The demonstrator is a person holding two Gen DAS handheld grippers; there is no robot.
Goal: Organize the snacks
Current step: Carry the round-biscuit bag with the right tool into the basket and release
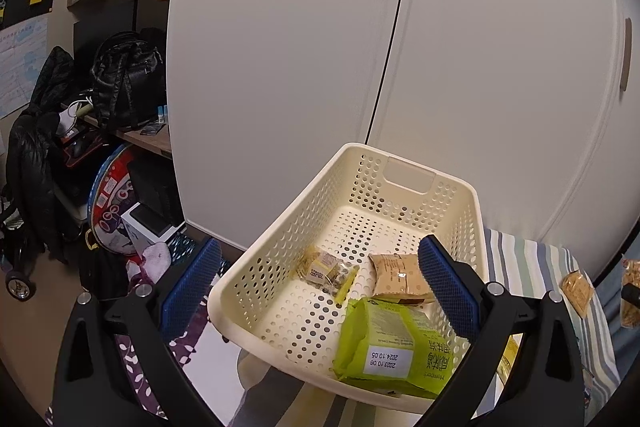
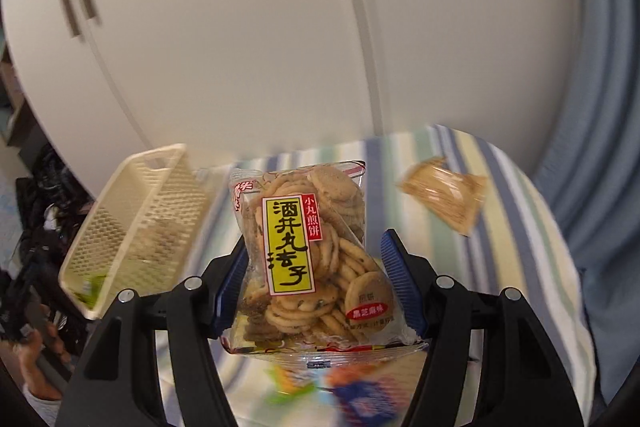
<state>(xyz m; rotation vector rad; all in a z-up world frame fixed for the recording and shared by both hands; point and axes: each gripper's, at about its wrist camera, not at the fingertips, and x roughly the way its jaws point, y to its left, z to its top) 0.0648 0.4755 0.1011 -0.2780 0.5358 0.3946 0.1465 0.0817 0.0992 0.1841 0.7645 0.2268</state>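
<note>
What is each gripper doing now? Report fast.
Left gripper: open, empty, over the basket.
Right gripper: shut on the cracker packet.

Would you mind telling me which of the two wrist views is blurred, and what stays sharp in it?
Left wrist view: sharp throughout, basket and green packet crisp, with fisheye bending of the cupboard doors. Right wrist view: motion-blurred background, smeared basket and striped cloth; only the cracker bag in the right gripper stays sharp.

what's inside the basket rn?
Three packets in the basket: a green bag, a tan packet and a small clear packet. The green bag hides the floor beneath it; the right finger covers part of the tan packet.
</note>
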